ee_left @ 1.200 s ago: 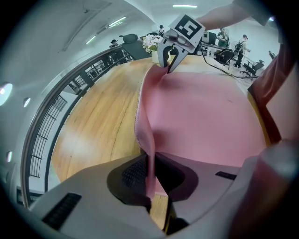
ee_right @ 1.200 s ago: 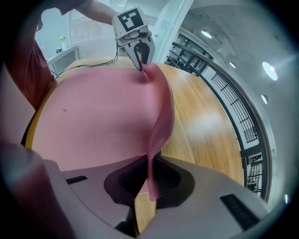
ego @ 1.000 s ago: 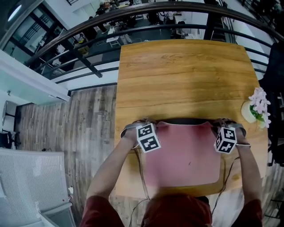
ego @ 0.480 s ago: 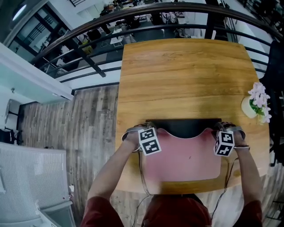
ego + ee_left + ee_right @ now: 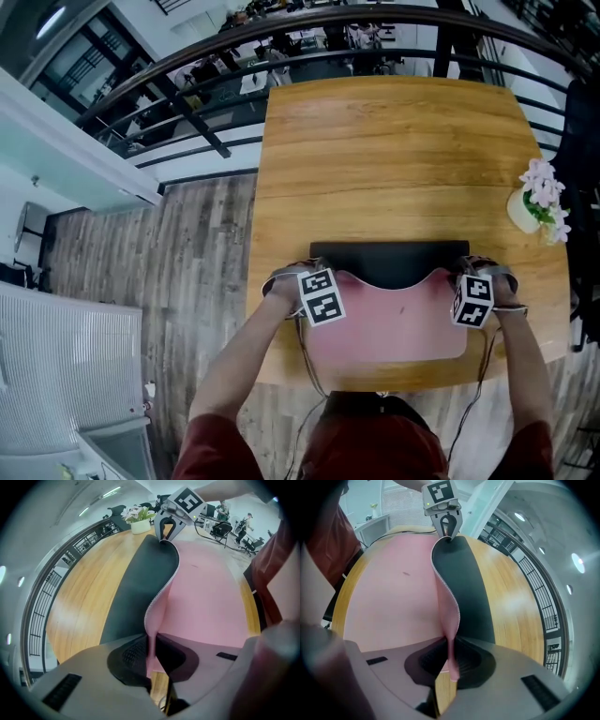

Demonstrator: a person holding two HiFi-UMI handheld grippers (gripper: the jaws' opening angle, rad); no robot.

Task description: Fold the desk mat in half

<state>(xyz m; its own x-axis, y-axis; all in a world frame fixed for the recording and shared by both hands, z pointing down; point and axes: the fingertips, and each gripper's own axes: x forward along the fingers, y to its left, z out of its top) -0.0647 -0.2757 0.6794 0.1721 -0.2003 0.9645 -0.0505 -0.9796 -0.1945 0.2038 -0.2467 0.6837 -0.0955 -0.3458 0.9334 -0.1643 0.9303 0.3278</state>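
Head view: a mat (image 5: 394,328) lies at the near end of a wooden table (image 5: 394,159), pink face up. Beyond its raised edge a black strip of it shows. The left gripper (image 5: 314,281) and right gripper (image 5: 466,281) hold that edge at its two corners, and it dips between them. Flowers (image 5: 542,202) stand near the table's right edge, well apart from the mat.

Left gripper view: the jaws are nearly together, pinching the mat's thin pink corner. Its edge curves away to the right gripper, black on one side, pink on the other.

Right gripper view: these jaws likewise clamp the mat's corner, with the left gripper at the far end.
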